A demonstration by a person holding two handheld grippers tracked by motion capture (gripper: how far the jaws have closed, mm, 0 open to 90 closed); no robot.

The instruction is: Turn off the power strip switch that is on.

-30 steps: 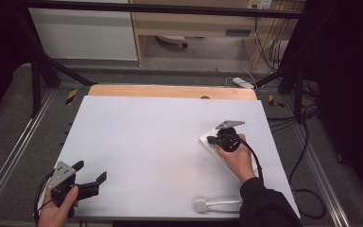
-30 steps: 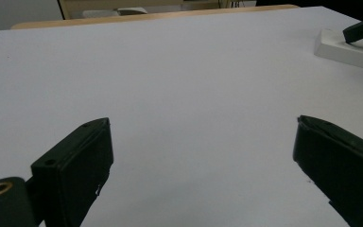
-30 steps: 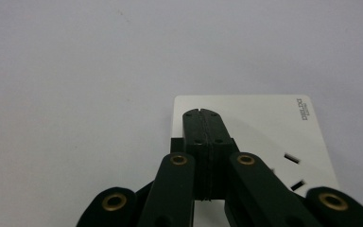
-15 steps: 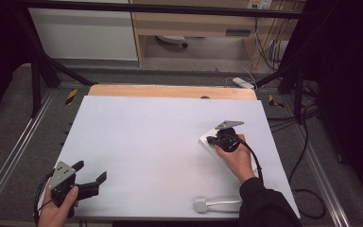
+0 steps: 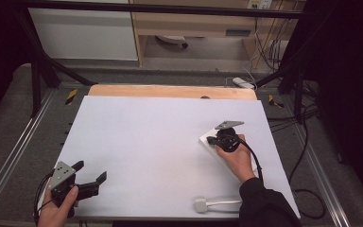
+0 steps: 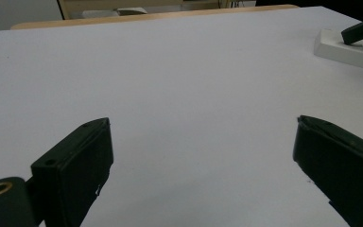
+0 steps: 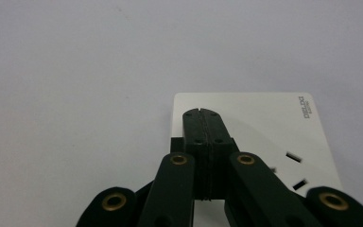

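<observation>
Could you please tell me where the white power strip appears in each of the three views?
High view: the white power strip lies right of centre on the white table top, largely under the right tool.
Left gripper view: at the top right edge, with the right tool's black tip above it.
Right gripper view: lower centre-right, behind the closed jaws.
Shared landmark: the right tool's black tip over the strip's end.

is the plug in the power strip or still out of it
Out. The white plug lies on the table near its front edge, apart from the power strip, where the shut right gripper rests over the end.
</observation>
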